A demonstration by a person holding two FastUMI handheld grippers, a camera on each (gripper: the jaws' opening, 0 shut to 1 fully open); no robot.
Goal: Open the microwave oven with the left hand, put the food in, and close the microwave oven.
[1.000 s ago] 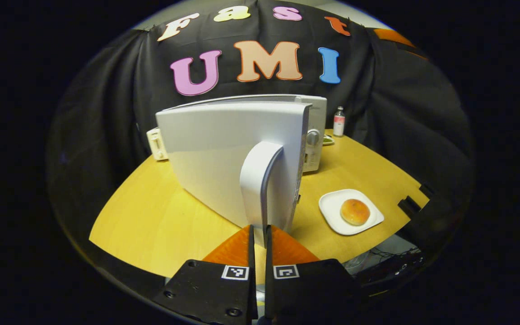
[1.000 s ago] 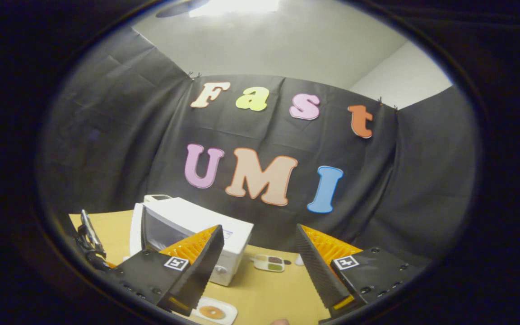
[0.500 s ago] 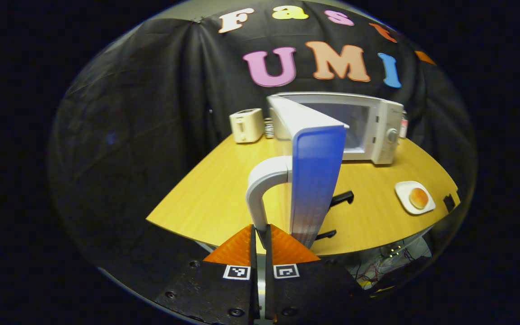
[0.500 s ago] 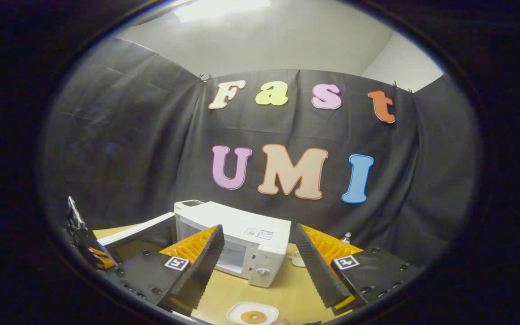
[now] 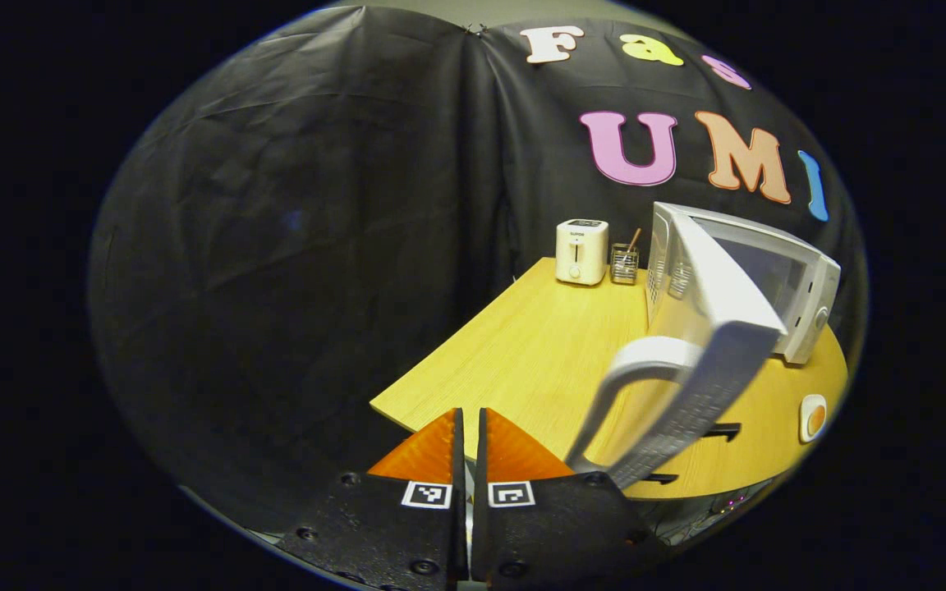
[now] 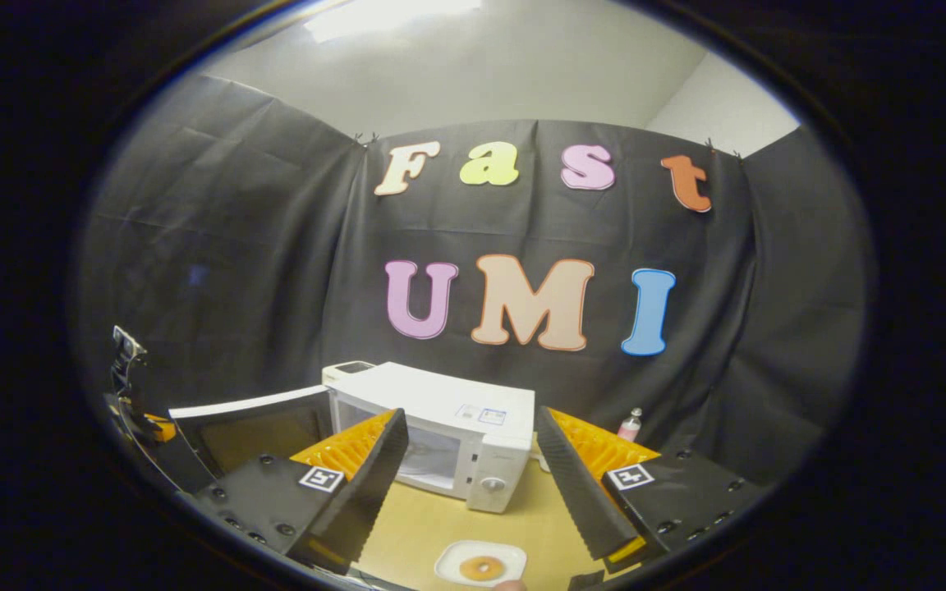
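A white microwave (image 6: 448,435) stands at the far side of a yellow table (image 5: 522,361), its door (image 5: 707,328) swung wide open toward the near left, with a curved handle (image 5: 621,386) on the door's free edge. In the left gripper view the left gripper (image 5: 468,447) sits just left of that handle with its fingers pressed together on nothing, the handle apart from them. In the right gripper view the right gripper (image 6: 466,480) hangs above the table with its fingers spread wide, holding nothing; the microwave's open cavity lies straight beyond it. The food is one round bun (image 6: 481,568) on one small white plate (image 6: 452,566), resting on the table near the front edge, just in front of the microwave and below the right gripper. The bun looks soft and light and would likely squash if pinched; the plate looks stiff, smooth and breakable, so its rim is probably the safer hold, kept level so the bun does not roll. The door seems light and swings on its hinge. Counted: one microwave, one bun, one plate, one toaster (image 5: 581,251) at the far left, one small cup (image 5: 624,264) beside it, one bottle (image 6: 629,425) at the far right.
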